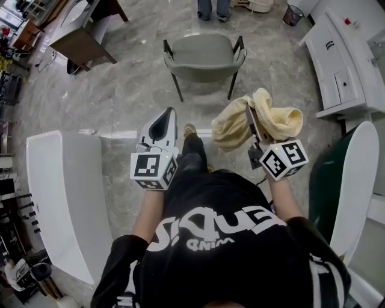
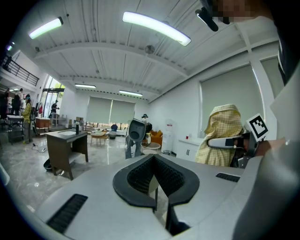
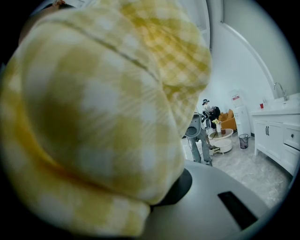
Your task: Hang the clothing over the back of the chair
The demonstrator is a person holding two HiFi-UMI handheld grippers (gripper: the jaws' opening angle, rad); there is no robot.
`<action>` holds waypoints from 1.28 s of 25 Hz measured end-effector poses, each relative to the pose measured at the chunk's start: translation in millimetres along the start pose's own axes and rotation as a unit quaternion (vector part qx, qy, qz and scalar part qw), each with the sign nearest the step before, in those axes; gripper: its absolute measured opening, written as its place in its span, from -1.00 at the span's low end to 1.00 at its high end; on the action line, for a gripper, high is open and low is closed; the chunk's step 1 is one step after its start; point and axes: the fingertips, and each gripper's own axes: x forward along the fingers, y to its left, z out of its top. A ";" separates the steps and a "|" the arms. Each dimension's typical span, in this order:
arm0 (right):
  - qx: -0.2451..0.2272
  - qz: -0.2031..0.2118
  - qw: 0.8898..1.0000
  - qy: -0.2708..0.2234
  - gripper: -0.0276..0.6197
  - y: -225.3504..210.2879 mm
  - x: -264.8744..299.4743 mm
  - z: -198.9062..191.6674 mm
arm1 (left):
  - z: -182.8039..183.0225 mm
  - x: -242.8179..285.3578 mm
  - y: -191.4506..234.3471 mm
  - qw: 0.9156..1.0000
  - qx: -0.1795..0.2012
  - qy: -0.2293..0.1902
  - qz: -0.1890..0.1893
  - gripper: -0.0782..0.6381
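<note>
- Head view first: right gripper (image 1: pixel 250 114) sits right of centre, jaws clamped down on the yellow checked clothing (image 1: pixel 274 120). The cloth is bunched into a thick wad that spills off both sides of the jaws.
- Left gripper (image 1: pixel 168 114) is just left of centre, jaws drawn together to a point, carrying nothing.
- The grey chair (image 1: pixel 204 57) stands in the upper middle of the frame on the marble floor (image 1: pixel 120 90), well apart from both grippers. Its back is bare.
- A person's legs (image 1: pixel 213 9) show at the top edge, beyond the chair.
- Left gripper view now: the ribbed dark pads meet with only a thin slit, and nothing is caught in them.
- At the right of this frame the clothing hangs in a tall drape over the right gripper. The chair is small in the centre, and a dark table (image 2: pixel 70 145) sits at the left.
- Right gripper view: the yellow check fills the left and centre and covers the jaws completely. I see the chair only at the right, small and far off.
</note>
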 end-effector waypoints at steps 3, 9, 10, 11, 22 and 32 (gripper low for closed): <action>0.001 0.000 1.000 0.001 -0.82 -7.7 18.3 4.7 | 1.7 22.8 10.7 1.000 -0.001 0.000 -0.008 -0.74; 0.002 -0.001 1.000 0.007 -0.82 -19.4 57.7 11.2 | 5.0 65.6 36.0 1.000 -0.012 0.001 -0.023 -0.74; 0.003 -0.001 1.000 0.009 -0.82 -22.2 65.4 12.7 | 5.1 74.1 40.3 1.000 -0.013 0.003 -0.025 -0.74; 0.003 -0.001 1.000 0.010 -0.82 -25.6 73.1 14.2 | 5.4 83.1 44.7 1.000 -0.013 0.004 -0.028 -0.74; 0.004 -0.012 1.000 0.029 -0.82 -50.0 166.8 43.7 | 33.4 169.8 106.0 0.998 -0.029 0.013 -0.056 -0.74; 0.003 -0.033 0.999 0.031 -0.82 -66.3 229.3 56.7 | 47.5 231.7 138.4 0.994 -0.021 0.029 -0.108 -0.74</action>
